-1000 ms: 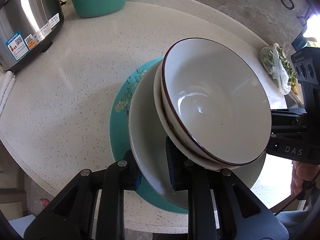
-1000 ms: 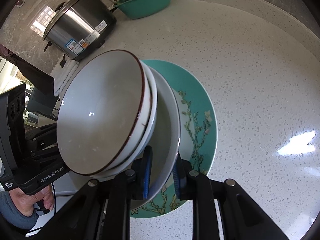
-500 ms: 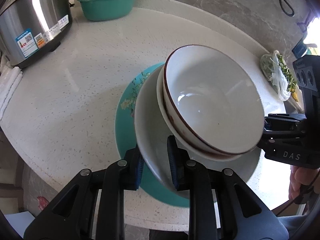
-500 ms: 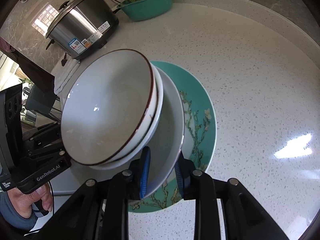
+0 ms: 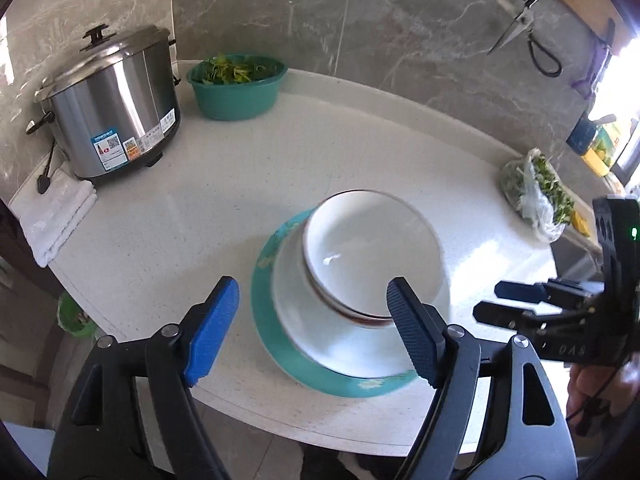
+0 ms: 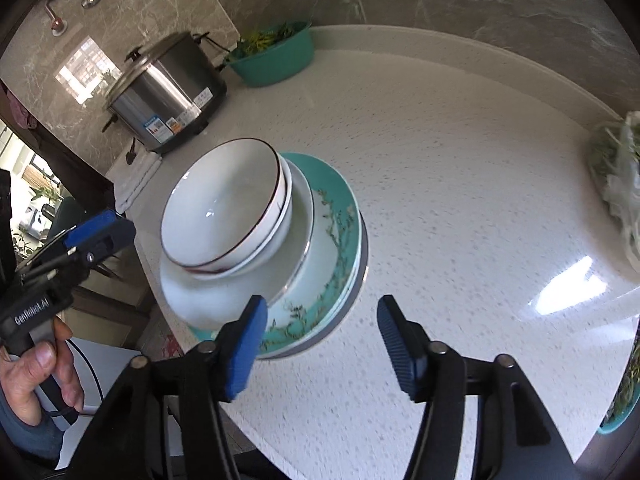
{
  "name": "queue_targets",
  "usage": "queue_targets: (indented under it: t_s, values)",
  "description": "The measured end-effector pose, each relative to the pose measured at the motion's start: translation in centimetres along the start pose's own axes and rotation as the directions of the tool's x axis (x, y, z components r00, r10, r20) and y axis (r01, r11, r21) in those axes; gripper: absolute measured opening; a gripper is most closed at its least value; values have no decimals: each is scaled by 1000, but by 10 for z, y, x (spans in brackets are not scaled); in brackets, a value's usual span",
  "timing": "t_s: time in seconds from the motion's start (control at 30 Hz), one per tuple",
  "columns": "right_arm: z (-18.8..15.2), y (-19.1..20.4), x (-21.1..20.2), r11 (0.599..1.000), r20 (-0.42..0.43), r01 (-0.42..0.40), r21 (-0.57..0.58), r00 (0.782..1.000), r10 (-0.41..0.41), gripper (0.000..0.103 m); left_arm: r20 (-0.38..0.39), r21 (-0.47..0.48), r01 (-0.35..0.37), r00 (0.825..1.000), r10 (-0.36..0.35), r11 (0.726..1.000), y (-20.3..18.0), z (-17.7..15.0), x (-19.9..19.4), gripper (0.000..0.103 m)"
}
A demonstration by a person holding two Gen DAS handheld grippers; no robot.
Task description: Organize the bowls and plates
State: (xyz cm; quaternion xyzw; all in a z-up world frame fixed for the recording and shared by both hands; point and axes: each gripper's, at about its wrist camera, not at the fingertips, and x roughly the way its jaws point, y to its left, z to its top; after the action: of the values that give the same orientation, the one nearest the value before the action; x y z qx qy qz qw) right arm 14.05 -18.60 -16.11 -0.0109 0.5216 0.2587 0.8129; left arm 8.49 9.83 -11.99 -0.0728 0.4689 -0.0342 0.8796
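A stack rests on the white counter: a teal floral plate [image 5: 340,382] [image 6: 340,216] at the bottom, a white plate [image 5: 352,356] [image 6: 208,300] on it, and two nested white bowls with brown rims [image 5: 372,240] [image 6: 224,212] on top. My left gripper [image 5: 316,328] is open and empty, just in front of the stack. My right gripper [image 6: 320,336] is open and empty, just short of the plates' near edge. Each gripper shows in the other's view, the right one [image 5: 516,300] and the left one [image 6: 96,236], both apart from the stack.
A steel rice cooker [image 5: 112,108] [image 6: 168,92] stands at the back left on a white towel [image 5: 56,212]. A teal basin of greens [image 5: 238,84] [image 6: 276,56] sits beside it. A bag of greens [image 5: 536,196] [image 6: 616,184] lies at the right. Scissors [image 5: 520,20] hang on the wall.
Both grippers have let go of the white plate's rim, opened wide and pulled back. The stack has come down from its tilt onto the counter.
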Motion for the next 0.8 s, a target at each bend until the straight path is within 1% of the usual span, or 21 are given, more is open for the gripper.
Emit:
queue_targets:
  t_s: [0.07, 0.1, 0.17, 0.23, 0.33, 0.4, 0.5, 0.6, 0.7, 0.77, 0.8]
  values:
    - [-6, -3, -9, 1000, 13, -14, -5, 1000, 14, 61, 18, -15, -3, 1000, 3, 1000, -14, -1, -13, 77]
    - [-9, -5, -13, 1000, 21, -18, -9, 1000, 19, 61, 23, -17, -9, 1000, 10, 1000, -22, -1, -19, 83]
    - [-15, -12, -23, 999, 39, -30, -12, 999, 30, 61, 40, -27, -36, 999, 37, 999, -41, -4, -32, 90]
    - [-22, -22, -32, 999, 49, -38, -12, 998, 39, 61, 55, -32, -69, 996, 71, 997, -64, -7, -46, 90]
    - [-35, -43, -52, 999, 71, -48, -1, 996, 48, 61, 51, -59, -111, 992, 114, 992, -97, -10, -61, 90]
    - [-45, -53, -62, 999, 81, -51, -2, 995, 51, 61, 63, -65, -110, 992, 114, 992, -119, -14, -73, 90]
    - [-59, -67, -76, 998, 89, -57, -10, 994, 57, 61, 67, -100, -119, 990, 126, 988, -150, -22, -88, 90]
    - [-72, -79, -87, 998, 94, -59, -4, 994, 59, 61, 67, -115, -104, 991, 112, 988, -173, -26, -96, 90]
    - [-82, -88, -95, 999, 102, -54, 5, 993, 54, 61, 70, -114, -108, 991, 116, 988, -195, -28, -103, 90]
    - [-85, -93, -100, 999, 109, -50, 15, 993, 49, 61, 75, -98, -145, 985, 153, 984, -209, -28, -109, 90]
    - [-87, -94, -102, 999, 115, -47, 19, 992, 45, 61, 84, -80, -182, 978, 188, 980, -218, -29, -113, 90]
